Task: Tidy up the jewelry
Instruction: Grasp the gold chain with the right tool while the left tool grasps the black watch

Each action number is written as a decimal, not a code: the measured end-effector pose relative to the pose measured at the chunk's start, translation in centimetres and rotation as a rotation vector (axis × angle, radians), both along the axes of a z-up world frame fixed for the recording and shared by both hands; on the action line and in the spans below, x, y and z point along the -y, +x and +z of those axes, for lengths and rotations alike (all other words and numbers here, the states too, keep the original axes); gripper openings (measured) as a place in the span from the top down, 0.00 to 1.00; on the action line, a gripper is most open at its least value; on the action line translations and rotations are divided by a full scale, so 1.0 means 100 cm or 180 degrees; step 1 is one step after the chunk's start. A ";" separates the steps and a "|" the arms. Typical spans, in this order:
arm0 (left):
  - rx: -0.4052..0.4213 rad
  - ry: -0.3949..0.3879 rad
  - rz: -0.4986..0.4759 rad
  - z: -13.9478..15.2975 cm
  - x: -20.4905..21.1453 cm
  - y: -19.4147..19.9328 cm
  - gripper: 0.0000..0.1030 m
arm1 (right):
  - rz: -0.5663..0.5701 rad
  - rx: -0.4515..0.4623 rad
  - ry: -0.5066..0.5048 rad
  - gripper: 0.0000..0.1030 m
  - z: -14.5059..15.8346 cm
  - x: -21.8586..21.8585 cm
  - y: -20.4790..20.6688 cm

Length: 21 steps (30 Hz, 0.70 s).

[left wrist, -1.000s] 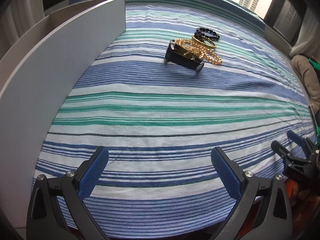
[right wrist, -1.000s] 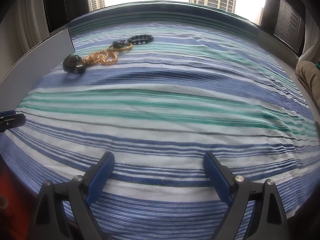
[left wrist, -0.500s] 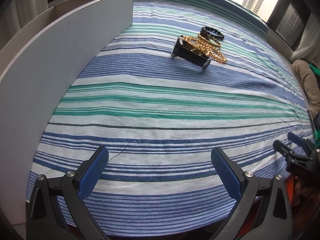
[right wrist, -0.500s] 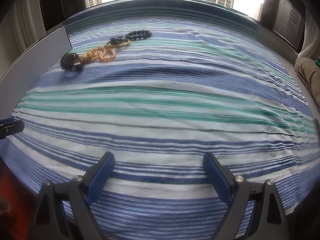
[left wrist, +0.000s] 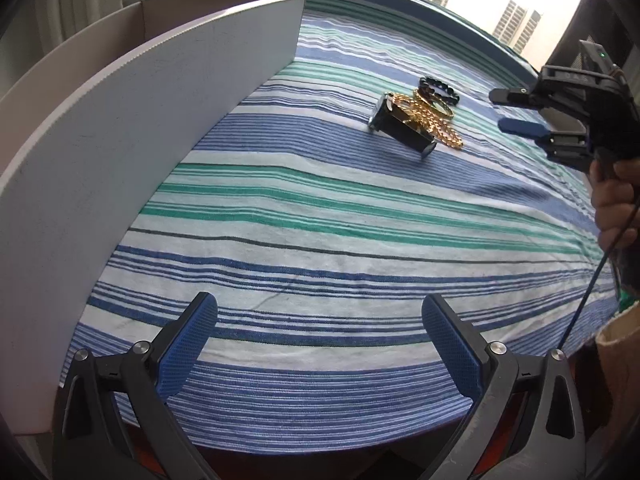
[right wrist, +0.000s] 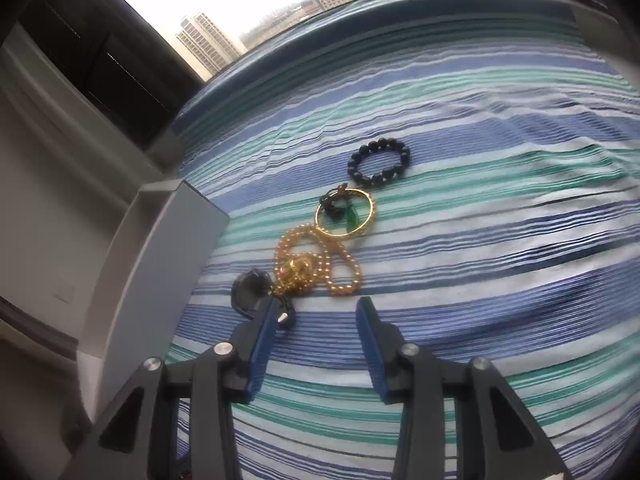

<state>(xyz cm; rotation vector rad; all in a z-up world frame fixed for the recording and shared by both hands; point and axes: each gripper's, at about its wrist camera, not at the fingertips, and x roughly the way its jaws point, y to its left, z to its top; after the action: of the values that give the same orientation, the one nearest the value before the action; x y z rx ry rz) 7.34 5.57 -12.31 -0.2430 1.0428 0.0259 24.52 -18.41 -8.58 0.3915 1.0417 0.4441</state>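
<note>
My right gripper point(right wrist: 316, 344) is the one near the jewelry; its jaws stand open, empty, pointed straight at the pile on the striped cloth point(right wrist: 500, 280). The nearest piece is the black watch point(right wrist: 256, 294) — it lies just ahead of my left-hand blue pad point(right wrist: 260, 344) and slightly outside it, toward the white box point(right wrist: 160, 264). So the gap between my pads is aimed a little to the right of the watch, more at the gold bead necklace point(right wrist: 320, 260), whose loops trail away from me toward the gold bangle point(right wrist: 345, 212) and, beyond that, the black bead bracelet point(right wrist: 379, 162).

From the left wrist view the watch point(left wrist: 402, 130) shows its long axis running slantwise across the cloth, with the necklace draped against its far side; whether the chain is actually caught on the watch I cannot tell from here.

My left gripper point(left wrist: 320, 356) hangs well apart from all of it, at the near edge of the cloth beside the box wall point(left wrist: 120, 152), jaws wide open and holding nothing. I judge that the right one must shift left to straddle the watch.
</note>
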 end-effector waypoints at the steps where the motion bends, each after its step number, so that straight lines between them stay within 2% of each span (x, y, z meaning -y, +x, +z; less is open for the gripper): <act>1: 0.0007 -0.0006 0.0001 0.001 -0.001 -0.002 0.01 | -0.0009 -0.0149 0.0103 0.67 -0.007 -0.010 0.012; 4: 0.0024 -0.0007 0.0003 0.002 -0.004 -0.005 0.01 | 0.0044 -0.0578 0.0340 0.72 -0.031 -0.036 0.040; 11: -0.0015 -0.0065 0.0070 -0.003 -0.012 -0.007 0.01 | -0.0080 -0.1013 0.0157 0.72 -0.066 -0.072 0.064; 14: -0.0046 -0.0075 0.0065 -0.006 -0.012 -0.006 0.01 | -0.0167 -0.1028 0.0128 0.74 -0.066 -0.079 0.069; 15: -0.0050 -0.0073 0.0060 -0.006 -0.011 -0.007 0.01 | -0.0196 -0.1033 0.0107 0.80 -0.067 -0.082 0.071; 16: -0.0051 -0.0070 0.0054 -0.006 -0.011 -0.007 0.01 | -0.0206 -0.1022 0.0035 0.92 -0.067 -0.084 0.072; 19: -0.0042 -0.0056 0.0050 -0.005 -0.010 -0.009 0.01 | -0.0134 -0.0869 -0.0079 0.93 -0.066 -0.090 0.072; 21: -0.0048 -0.0054 0.0061 -0.005 -0.010 -0.008 0.01 | -0.0088 -0.0710 0.0006 0.93 -0.059 -0.089 0.069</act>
<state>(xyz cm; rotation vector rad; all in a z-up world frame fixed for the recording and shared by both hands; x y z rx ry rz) 6.49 6.53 -12.80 -0.2685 1.0562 0.0364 31.40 -9.51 -14.51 0.4640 1.2505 0.3824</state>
